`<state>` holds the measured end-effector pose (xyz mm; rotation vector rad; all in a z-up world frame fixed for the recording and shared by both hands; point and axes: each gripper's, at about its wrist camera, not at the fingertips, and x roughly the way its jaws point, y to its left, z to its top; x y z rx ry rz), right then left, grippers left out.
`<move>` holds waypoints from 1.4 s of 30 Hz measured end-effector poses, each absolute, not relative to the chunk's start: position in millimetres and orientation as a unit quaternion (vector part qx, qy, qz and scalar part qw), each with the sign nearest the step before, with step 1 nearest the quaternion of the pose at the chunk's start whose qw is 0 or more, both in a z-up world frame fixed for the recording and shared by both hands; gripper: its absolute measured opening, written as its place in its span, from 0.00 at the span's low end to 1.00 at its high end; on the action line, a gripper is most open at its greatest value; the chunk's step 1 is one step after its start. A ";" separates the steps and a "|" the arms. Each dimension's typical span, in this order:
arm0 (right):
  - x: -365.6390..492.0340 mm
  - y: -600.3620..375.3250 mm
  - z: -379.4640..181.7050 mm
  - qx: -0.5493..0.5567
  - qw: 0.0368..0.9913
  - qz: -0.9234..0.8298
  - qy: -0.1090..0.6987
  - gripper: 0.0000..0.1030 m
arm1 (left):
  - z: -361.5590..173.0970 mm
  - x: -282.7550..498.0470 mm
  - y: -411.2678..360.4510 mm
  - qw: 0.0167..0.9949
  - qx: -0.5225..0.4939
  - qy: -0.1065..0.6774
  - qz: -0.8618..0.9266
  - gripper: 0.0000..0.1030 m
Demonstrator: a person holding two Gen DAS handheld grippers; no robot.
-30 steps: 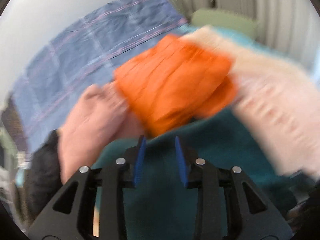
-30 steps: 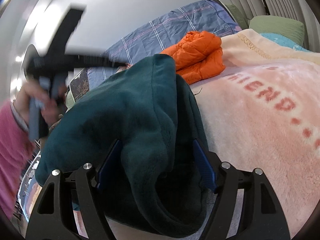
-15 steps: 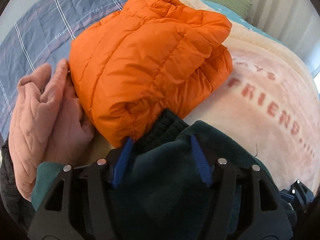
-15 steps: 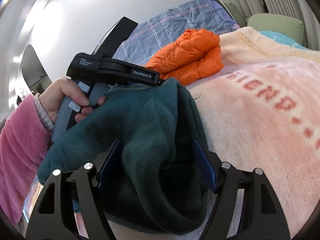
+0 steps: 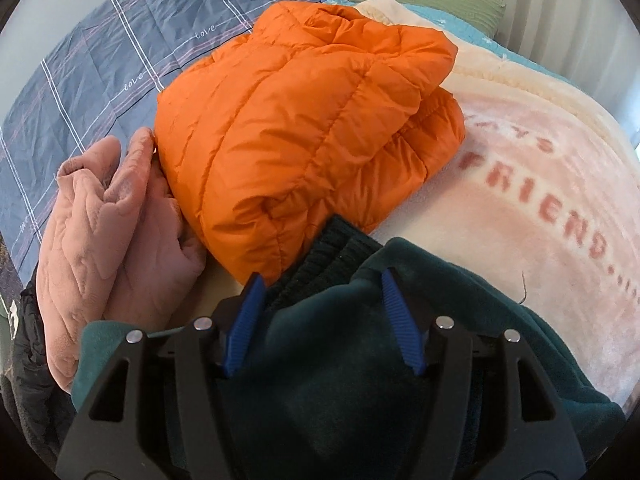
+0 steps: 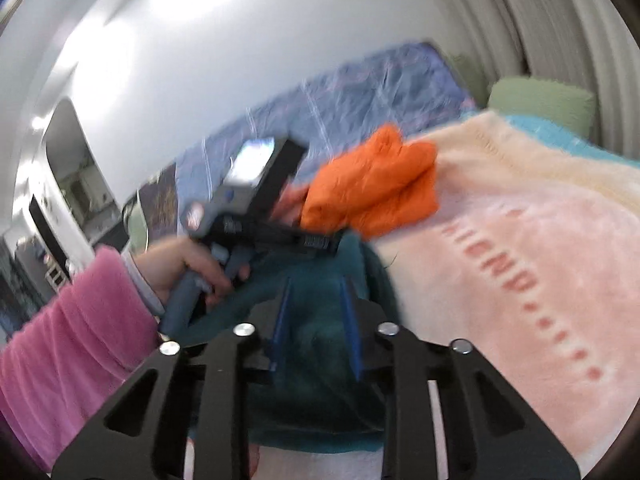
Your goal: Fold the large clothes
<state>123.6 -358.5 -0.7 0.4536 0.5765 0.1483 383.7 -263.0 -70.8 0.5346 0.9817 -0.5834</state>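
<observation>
The green fleece [image 5: 340, 368], bunched on the bed [image 5: 540, 184] beside an orange jacket [image 5: 304, 120], is being gathered. The left claw [image 5: 322, 320] is seen half open astride it; the right claw [image 6: 316, 324], jaws just closing, appears clamped on a fold. A lift is judged next.

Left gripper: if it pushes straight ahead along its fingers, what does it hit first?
Probably the green fleece bunched between the left gripper's blue fingers, its ribbed cuff first; beyond that, the folded orange jacket. Depth is uncertain.

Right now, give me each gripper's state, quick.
Left gripper: open, jaws over the green fleece.
Right gripper: just been closing, fleece between; grip cannot be told.
</observation>
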 end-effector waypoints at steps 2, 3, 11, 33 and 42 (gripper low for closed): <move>149.7 -351.0 -48.1 0.235 0.904 0.050 0.354 0.21 | -70.8 384.3 -263.1 0.808 0.248 0.460 -0.273 0.61; 147.0 -347.2 -58.2 0.221 0.917 0.041 0.329 0.21 | -70.8 384.7 -263.4 0.809 0.245 0.460 -0.272 0.61; 139.8 -329.6 -46.5 0.158 0.930 0.016 0.331 0.21 | -47.8 363.1 -263.7 0.840 0.265 0.403 -0.249 0.64; 135.9 -337.3 -53.0 0.185 0.929 0.040 0.318 0.22 | -75.5 392.7 -153.6 0.860 0.227 0.443 -0.114 0.02; 133.1 -338.4 -53.8 0.185 0.930 0.033 0.315 0.22 | -16.7 354.3 -160.8 0.879 0.207 0.384 -0.194 0.21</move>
